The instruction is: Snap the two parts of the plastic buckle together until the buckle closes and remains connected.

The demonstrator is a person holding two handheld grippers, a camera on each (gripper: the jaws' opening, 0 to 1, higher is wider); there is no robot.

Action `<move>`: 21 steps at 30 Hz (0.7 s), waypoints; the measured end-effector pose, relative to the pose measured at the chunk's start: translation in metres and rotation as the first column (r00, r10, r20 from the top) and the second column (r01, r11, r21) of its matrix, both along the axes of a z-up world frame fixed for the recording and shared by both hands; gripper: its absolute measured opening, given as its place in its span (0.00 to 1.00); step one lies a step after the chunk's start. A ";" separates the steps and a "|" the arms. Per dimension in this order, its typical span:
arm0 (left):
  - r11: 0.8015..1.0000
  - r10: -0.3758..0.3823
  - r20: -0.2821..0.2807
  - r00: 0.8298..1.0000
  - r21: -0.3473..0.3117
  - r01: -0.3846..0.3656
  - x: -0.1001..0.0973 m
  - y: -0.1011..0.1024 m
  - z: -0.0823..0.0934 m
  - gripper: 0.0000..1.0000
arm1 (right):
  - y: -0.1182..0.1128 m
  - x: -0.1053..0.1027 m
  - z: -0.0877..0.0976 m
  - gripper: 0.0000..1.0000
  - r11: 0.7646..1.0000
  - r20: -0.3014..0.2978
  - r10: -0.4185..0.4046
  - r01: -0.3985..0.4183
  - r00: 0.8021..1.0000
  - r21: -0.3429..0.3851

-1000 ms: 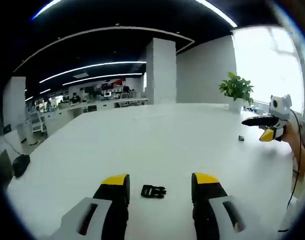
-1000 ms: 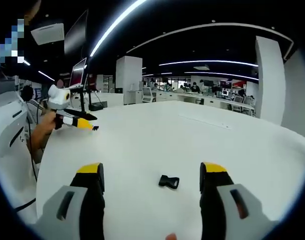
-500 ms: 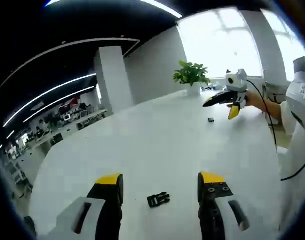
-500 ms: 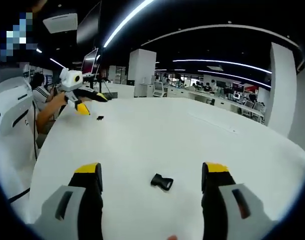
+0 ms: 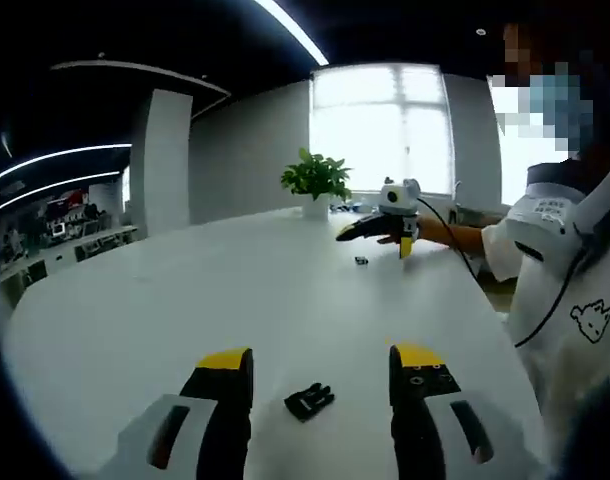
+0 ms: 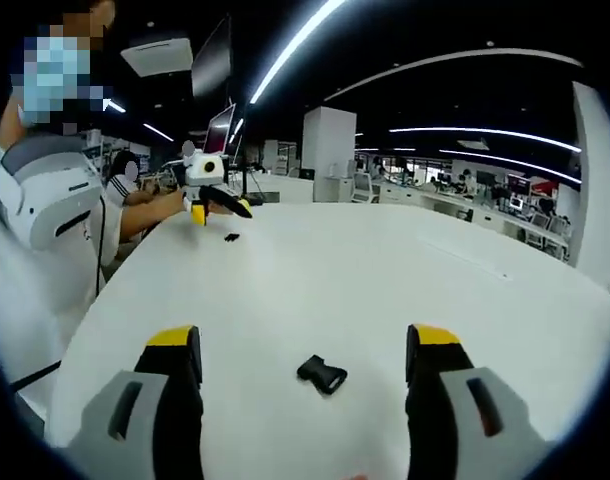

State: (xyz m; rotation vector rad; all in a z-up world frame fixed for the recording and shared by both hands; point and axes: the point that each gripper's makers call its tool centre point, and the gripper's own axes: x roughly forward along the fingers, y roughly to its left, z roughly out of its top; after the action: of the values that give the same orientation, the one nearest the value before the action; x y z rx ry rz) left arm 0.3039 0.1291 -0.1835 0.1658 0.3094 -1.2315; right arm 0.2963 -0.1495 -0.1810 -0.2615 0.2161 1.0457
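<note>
A black pronged buckle part (image 5: 308,400) lies on the white table (image 5: 235,300), between the yellow-tipped jaws of my left gripper (image 5: 320,360), which is open and not touching it. The black socket part (image 6: 322,373) lies between the jaws of my open right gripper (image 6: 303,340), also untouched. Far across the table in the left gripper view, the right gripper (image 5: 377,240) hovers by the socket part (image 5: 361,261). In the right gripper view, the left gripper (image 6: 222,213) hovers over the pronged part (image 6: 231,237).
A potted plant (image 5: 318,180) stands at the table's far edge by a bright window. The person (image 5: 560,270) holding both grippers sits at the table's edge, also seen as the person (image 6: 45,230). Office desks and monitors lie beyond.
Both cameras have swung round, bringing the person into each view. Each buckle part still lies between its gripper's open jaws; neither part has been taken hold of.
</note>
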 end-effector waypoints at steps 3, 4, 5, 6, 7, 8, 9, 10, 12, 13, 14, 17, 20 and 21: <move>1.000 -0.017 -0.017 1.000 0.003 0.017 0.005 0.004 -0.003 0.55 | -0.002 0.002 -0.001 0.84 1.000 -0.004 0.020 -0.020 1.000 0.001; 1.000 -0.021 -0.019 1.000 0.003 0.021 0.005 0.005 -0.004 0.54 | -0.002 0.003 -0.001 0.84 1.000 -0.006 0.026 -0.026 1.000 0.002; 0.999 -0.038 -0.017 0.999 0.006 0.039 0.005 0.005 -0.006 0.54 | -0.003 0.003 -0.002 0.83 0.999 -0.007 0.036 -0.036 0.999 -0.003; 0.999 -0.045 -0.022 0.999 0.011 0.045 0.006 0.006 -0.008 0.54 | -0.003 0.003 -0.003 0.84 0.999 -0.007 0.042 -0.042 0.999 -0.007; 0.999 -0.046 -0.027 0.999 0.018 0.046 0.007 0.006 -0.009 0.54 | -0.004 0.003 -0.003 0.83 0.999 -0.007 0.045 -0.045 0.999 -0.010; 0.998 -0.053 -0.027 0.998 0.038 0.054 0.008 0.007 -0.013 0.54 | -0.003 0.004 -0.004 0.83 0.999 -0.007 0.050 -0.051 0.999 -0.013; 0.997 -0.062 -0.020 0.998 0.055 0.063 0.008 0.008 -0.015 0.54 | -0.004 0.004 -0.004 0.82 0.998 -0.007 0.054 -0.054 0.999 -0.012; 0.996 -0.063 -0.017 0.998 0.066 0.064 0.010 0.008 -0.017 0.53 | -0.005 0.005 -0.004 0.81 0.998 -0.007 0.056 -0.056 0.998 -0.012; 0.991 -0.084 -0.002 0.996 0.107 0.083 0.011 0.010 -0.024 0.52 | -0.006 0.008 -0.005 0.78 0.998 -0.001 0.055 -0.055 0.999 -0.020; 0.990 -0.089 -0.008 0.996 0.105 0.090 0.012 0.009 -0.026 0.52 | -0.007 0.010 -0.006 0.75 0.998 0.004 0.055 -0.055 0.998 -0.027; 0.989 -0.100 -0.034 0.994 0.102 0.103 0.011 0.008 -0.028 0.52 | -0.008 0.011 -0.007 0.73 0.998 0.006 0.061 -0.061 0.998 -0.035; 0.985 -0.116 -0.049 0.992 0.121 0.121 0.010 0.007 -0.033 0.51 | -0.009 0.013 -0.015 0.68 0.996 -0.019 0.073 -0.074 0.997 -0.057; 0.983 -0.135 -0.036 0.990 0.118 0.138 0.007 0.007 -0.029 0.49 | -0.010 0.013 -0.021 0.64 0.992 -0.025 0.087 -0.089 0.996 -0.084; 0.982 -0.140 -0.038 0.989 0.121 0.143 0.006 0.007 -0.029 0.49 | -0.010 0.012 -0.022 0.64 0.991 -0.030 0.095 -0.097 0.995 -0.088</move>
State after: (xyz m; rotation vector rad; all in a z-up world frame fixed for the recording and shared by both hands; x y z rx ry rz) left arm 0.3096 0.1364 -0.2121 0.2806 0.4048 -1.3571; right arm 0.3086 -0.1594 -0.2032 -0.3422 0.2763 1.1367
